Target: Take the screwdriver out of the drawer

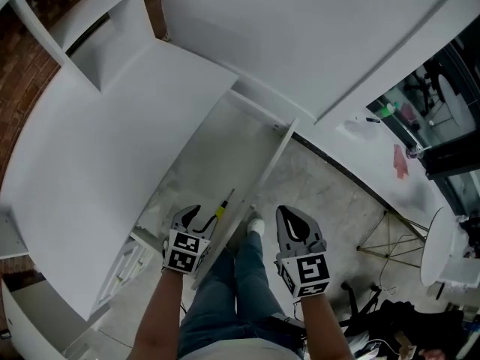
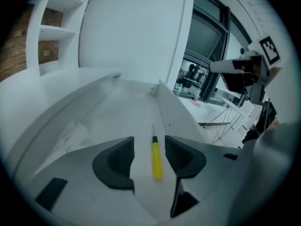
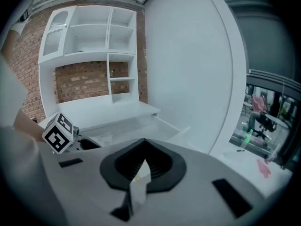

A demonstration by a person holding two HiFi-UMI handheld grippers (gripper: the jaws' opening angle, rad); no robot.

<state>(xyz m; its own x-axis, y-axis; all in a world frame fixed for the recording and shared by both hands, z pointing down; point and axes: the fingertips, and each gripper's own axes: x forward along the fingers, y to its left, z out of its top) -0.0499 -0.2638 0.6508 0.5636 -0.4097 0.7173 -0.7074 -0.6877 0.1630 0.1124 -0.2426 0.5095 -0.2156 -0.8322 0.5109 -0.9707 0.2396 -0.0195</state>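
A screwdriver [image 1: 222, 209] with a yellow handle and thin shaft lies on the floor of the open white drawer [image 1: 217, 141], near its front right corner. In the left gripper view the screwdriver [image 2: 156, 160] lies lengthwise in the gap between the dark pads [image 2: 117, 161], touching neither. My left gripper [image 2: 149, 144] is open, and the head view shows the left gripper [image 1: 196, 214] just above the drawer's front end. My right gripper [image 1: 289, 216] hangs outside the drawer's right wall, over the floor. Its tips meet with nothing held, so the right gripper [image 3: 143, 142] is shut.
The white desk top [image 1: 97, 171] runs along the drawer's left, with white shelving [image 3: 94, 46] on a brick wall behind. A person's jeans-clad legs [image 1: 232, 291] stand at the drawer's front. A wire-legged stand [image 1: 390, 238] and cables sit on the floor at right.
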